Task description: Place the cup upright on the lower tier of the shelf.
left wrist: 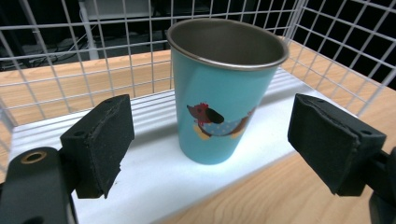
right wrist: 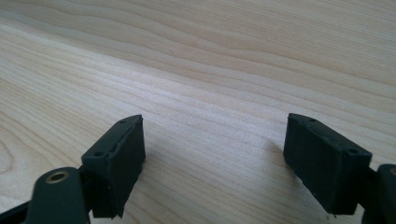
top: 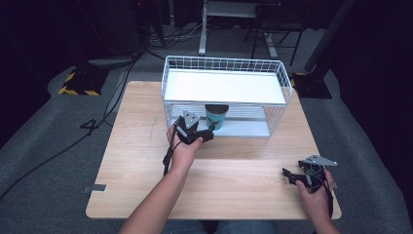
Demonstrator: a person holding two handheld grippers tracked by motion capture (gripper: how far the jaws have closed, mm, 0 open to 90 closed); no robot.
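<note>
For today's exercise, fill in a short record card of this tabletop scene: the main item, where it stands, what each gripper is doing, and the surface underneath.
item: teal cup with a dog picture, upright, metal inside
place: lower white shelf of the wire rack, near its open front
left gripper: jaws open, one on each side of the cup, not touching it
right gripper: jaws open, nothing between them, over bare wood
surface: wooden table
upper shelf: white, nothing seen on it

One teal metal cup with a dog picture, one white wire two-tier rack, one light wooden table, and two black two-jaw grippers: the left gripper and the right gripper.
</note>
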